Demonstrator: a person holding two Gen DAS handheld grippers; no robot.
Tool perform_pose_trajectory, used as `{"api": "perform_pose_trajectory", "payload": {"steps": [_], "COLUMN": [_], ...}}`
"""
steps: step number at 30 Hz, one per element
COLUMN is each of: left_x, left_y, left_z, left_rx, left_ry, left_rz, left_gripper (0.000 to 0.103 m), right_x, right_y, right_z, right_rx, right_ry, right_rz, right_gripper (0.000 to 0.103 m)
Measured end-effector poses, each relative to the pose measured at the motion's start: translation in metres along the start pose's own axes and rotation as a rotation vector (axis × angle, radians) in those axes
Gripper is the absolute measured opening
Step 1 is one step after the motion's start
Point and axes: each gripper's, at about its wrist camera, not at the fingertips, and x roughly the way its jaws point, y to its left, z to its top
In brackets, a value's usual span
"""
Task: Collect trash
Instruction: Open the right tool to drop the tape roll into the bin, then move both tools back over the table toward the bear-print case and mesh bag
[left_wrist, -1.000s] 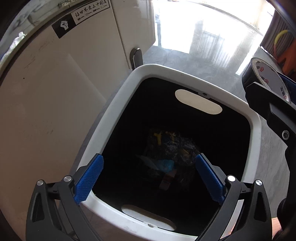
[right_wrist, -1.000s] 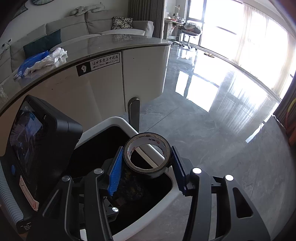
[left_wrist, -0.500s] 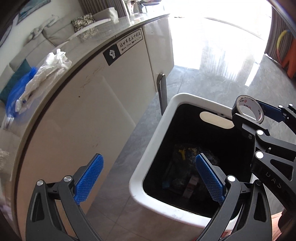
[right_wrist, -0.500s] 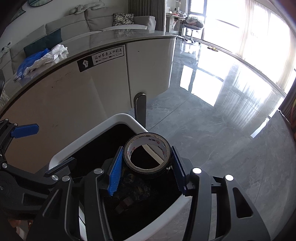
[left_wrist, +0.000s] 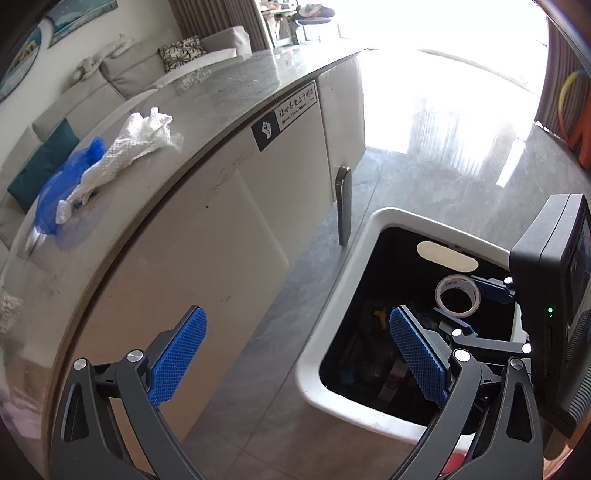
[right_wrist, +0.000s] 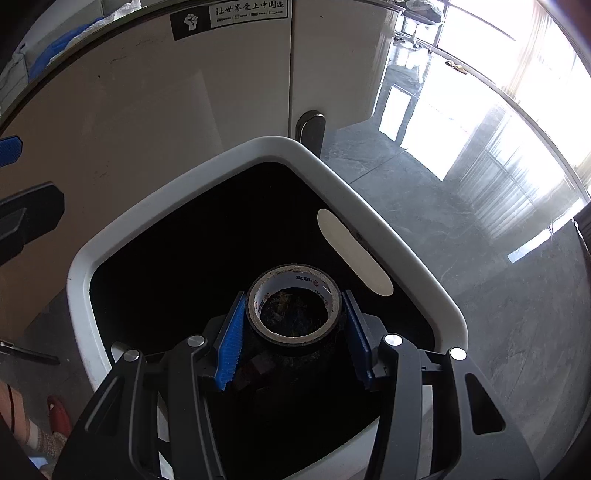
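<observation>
My right gripper (right_wrist: 293, 334) is shut on a roll of black tape (right_wrist: 293, 332) and holds it over the open mouth of the white trash bin (right_wrist: 369, 199). The roll (left_wrist: 458, 301) and the bin (left_wrist: 332, 306) also show in the left wrist view, with earlier trash lying dark at the bin's bottom. My left gripper (left_wrist: 295, 354) is open and empty, to the left of the bin beside the counter's side. A white mesh wrap (left_wrist: 136, 140) and a blue plastic bag (left_wrist: 62, 184) lie on the counter top.
The curved white counter (left_wrist: 207, 229) stands just left of the bin, with a metal leg (left_wrist: 343, 203) near the bin's corner. Glossy grey floor (right_wrist: 480, 266) spreads to the right. A sofa (left_wrist: 147, 66) stands behind the counter.
My left gripper has drawn back and up from over the bin to the counter's side. My right gripper has moved the tape roll in over the bin's opening and tilted downward.
</observation>
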Motion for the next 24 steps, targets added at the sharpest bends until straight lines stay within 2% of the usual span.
{"api": "perform_pose_trajectory", "payload": {"steps": [6, 8, 10, 11, 13, 19, 24], "left_x": [-0.002, -0.003, -0.005, -0.006, -0.008, -0.021, -0.046], "left_y": [0.001, 0.002, 0.002, 0.002, 0.003, 0.017, 0.046], "left_z": [0.001, 0.000, 0.000, 0.001, 0.000, 0.002, 0.005], "left_rx": [0.000, 0.003, 0.004, 0.004, 0.003, -0.032, -0.095], "left_ry": [-0.006, -0.009, -0.012, -0.014, -0.019, -0.044, -0.108], "left_rz": [-0.007, -0.003, -0.003, -0.004, -0.006, -0.005, 0.020], "left_gripper": [0.099, 0.099, 0.099, 0.099, 0.099, 0.099, 0.099], "right_x": [0.012, 0.018, 0.020, 0.016, 0.009, -0.010, -0.054], "right_y": [0.008, 0.010, 0.012, 0.014, 0.019, 0.018, 0.016], "right_z": [-0.003, -0.002, -0.002, -0.001, 0.000, 0.009, 0.025], "right_rx": [-0.031, -0.034, -0.041, -0.055, -0.090, -0.065, -0.049], "right_ry": [0.052, 0.083, 0.082, 0.058, 0.022, -0.072, -0.274], "right_rz": [-0.008, -0.002, -0.022, -0.038, -0.050, -0.061, -0.099], "right_gripper": [0.051, 0.055, 0.097, 0.099, 0.099, 0.099, 0.099]}}
